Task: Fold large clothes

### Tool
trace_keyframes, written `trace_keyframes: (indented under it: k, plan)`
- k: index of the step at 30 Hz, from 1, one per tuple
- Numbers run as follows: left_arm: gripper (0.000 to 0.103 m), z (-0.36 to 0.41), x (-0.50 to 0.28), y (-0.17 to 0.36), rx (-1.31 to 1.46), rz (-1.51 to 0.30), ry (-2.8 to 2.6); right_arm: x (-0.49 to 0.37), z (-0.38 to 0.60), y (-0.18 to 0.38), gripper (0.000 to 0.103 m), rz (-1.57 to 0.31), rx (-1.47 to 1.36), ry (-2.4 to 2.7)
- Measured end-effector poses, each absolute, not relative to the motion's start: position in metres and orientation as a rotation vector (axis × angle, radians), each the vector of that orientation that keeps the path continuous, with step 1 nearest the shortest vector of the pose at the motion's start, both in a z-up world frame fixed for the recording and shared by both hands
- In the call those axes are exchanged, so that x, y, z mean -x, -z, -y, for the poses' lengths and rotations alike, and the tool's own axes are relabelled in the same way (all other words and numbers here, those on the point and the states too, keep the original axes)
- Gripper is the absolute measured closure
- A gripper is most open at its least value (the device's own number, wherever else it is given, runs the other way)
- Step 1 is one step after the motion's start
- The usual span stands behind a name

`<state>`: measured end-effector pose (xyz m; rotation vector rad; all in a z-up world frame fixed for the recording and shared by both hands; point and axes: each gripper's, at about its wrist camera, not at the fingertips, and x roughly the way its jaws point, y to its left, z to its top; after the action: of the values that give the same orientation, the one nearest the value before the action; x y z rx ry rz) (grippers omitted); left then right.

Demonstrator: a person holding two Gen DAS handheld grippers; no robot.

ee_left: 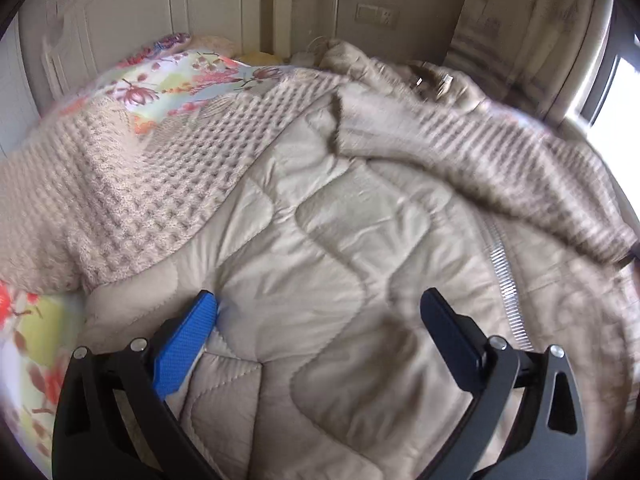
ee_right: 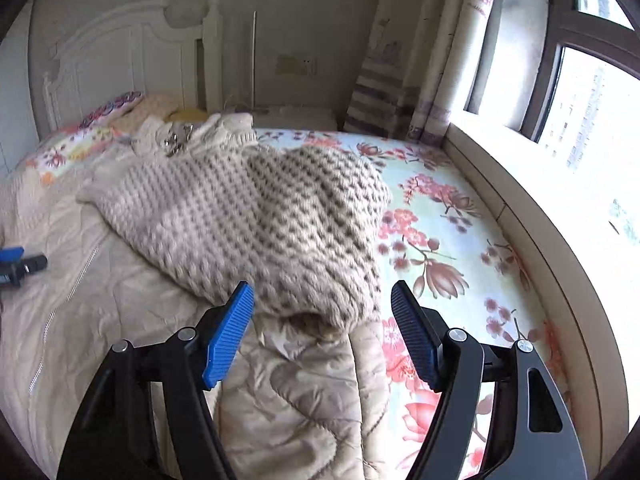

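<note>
A large beige coat, knit outside with a quilted lining point(ee_left: 320, 216), lies spread on the bed. Knit panels are folded over it on the left point(ee_left: 132, 184) and the right point(ee_left: 500, 160), and its zipper point(ee_left: 504, 280) runs down the right side. My left gripper point(ee_left: 320, 296) hovers open over the lining with nothing pinched. In the right wrist view the knit flap point(ee_right: 260, 216) lies folded over the lining point(ee_right: 304, 400). My right gripper point(ee_right: 322, 286) stands open just in front of the flap's near edge, its pads clear of the fabric. Part of the left gripper point(ee_right: 16, 266) shows at the far left.
A floral bedsheet point(ee_right: 440, 240) covers the mattress, bare to the right of the coat. A white headboard point(ee_right: 120, 52) and a floral pillow point(ee_right: 100, 120) lie at the far end. A window sill point(ee_right: 540, 216), a window and a curtain point(ee_right: 440, 60) border the right side.
</note>
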<state>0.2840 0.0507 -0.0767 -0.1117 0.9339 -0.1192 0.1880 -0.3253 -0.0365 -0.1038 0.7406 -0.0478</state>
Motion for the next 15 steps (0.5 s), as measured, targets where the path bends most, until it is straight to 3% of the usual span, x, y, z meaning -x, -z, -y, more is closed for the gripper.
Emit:
trace_keyframes:
  k: [5, 6, 8, 9, 11, 15]
  plan:
    - [0.004, -0.061, -0.316, 0.046, 0.278, -0.909, 0.193, -0.192, 0.316, 0.052, 0.033, -0.747, 0.231, 0.094]
    - [0.009, -0.06, -0.326, 0.045, 0.28, -0.908, 0.185, -0.193, 0.313, 0.054, 0.033, -0.742, 0.237, 0.108]
    - [0.031, -0.056, -0.354, 0.051, 0.289, -0.933, 0.169, -0.199, 0.31, 0.057, 0.033, -0.723, 0.232, 0.136]
    - [0.034, -0.052, -0.368, 0.055, 0.295, -0.955, 0.166, -0.202, 0.311, 0.059, 0.033, -0.712, 0.225, 0.148]
    - [0.052, -0.046, -0.39, 0.067, 0.305, -0.986, 0.15, -0.209, 0.317, 0.066, 0.033, -0.73, 0.199, 0.166]
    - [0.061, -0.028, -0.411, 0.08, 0.259, -0.961, 0.139, -0.203, 0.335, 0.061, 0.033, -0.709, 0.074, 0.106]
